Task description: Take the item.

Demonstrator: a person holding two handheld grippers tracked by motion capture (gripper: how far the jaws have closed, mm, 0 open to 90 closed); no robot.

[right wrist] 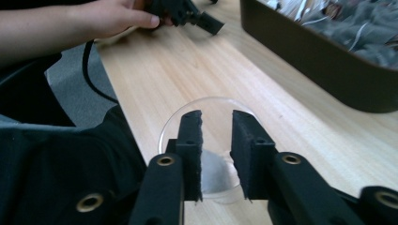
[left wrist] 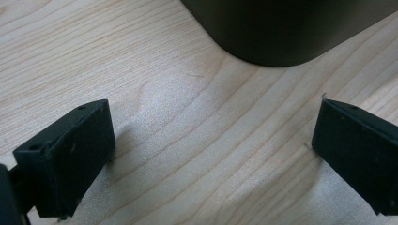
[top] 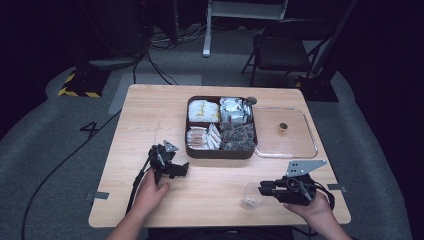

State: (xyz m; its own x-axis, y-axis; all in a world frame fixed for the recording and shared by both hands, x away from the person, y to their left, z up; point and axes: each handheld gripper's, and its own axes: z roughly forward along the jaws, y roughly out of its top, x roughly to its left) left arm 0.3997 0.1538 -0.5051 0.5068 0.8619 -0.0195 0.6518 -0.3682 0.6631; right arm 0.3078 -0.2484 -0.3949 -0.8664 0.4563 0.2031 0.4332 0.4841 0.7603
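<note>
A small clear plastic cup with something white in its bottom stands near the table's front edge. My right gripper is at the cup's right side. In the right gripper view its jaws reach over the cup with a narrow gap between them, and they do not pinch its wall. My left gripper rests on the wood left of a dark brown box. Its jaws stand wide open over bare wood, and the box's rounded corner is just ahead.
The box's compartments hold several white, tan and grey packets. A clear lid lies flat to its right with a small brown object on it. A folding chair and cables are on the floor behind the table.
</note>
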